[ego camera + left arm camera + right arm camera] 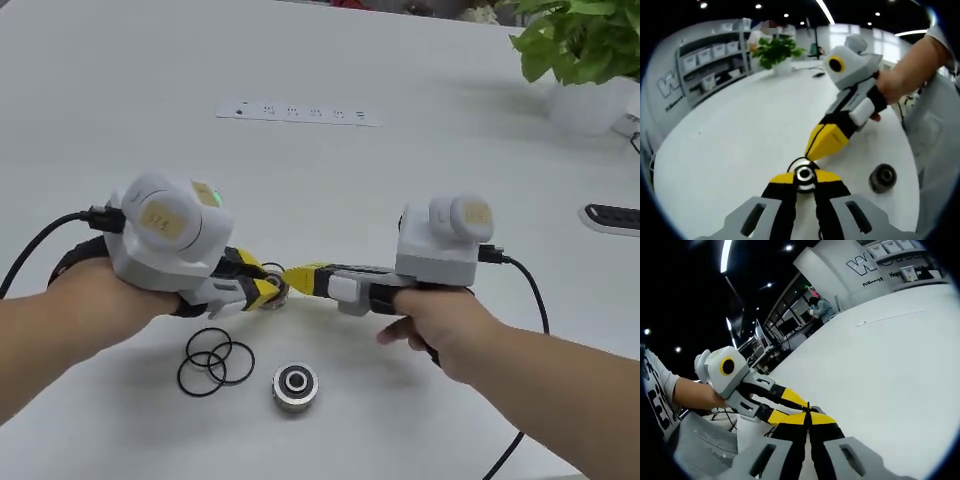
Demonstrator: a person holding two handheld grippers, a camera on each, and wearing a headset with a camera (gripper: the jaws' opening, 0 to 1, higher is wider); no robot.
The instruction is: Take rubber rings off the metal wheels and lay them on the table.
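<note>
On the white desk [330, 180], nearest to us, lies a loose metal wheel [296, 386], flat on its side. Just left of that wheel we see three black rubber rings [214, 361], overlapping one another on the desk. Behind the loose wheel the two grippers meet tip to tip. The left gripper [262, 291] has its jaws clamped on a second metal wheel [805, 175], which carries a fitted ring [799, 161], black, round its rim. The right gripper [300, 277] comes in from the right, its jaws pressed together and their tip touching the rim of the held wheel. We cannot tell whether they pinch the ring. Farther behind the loose wheel a socket panel [298, 113] sits flush in the desk. Farthest, off to the right, stands a potted plant [580, 45].
</note>
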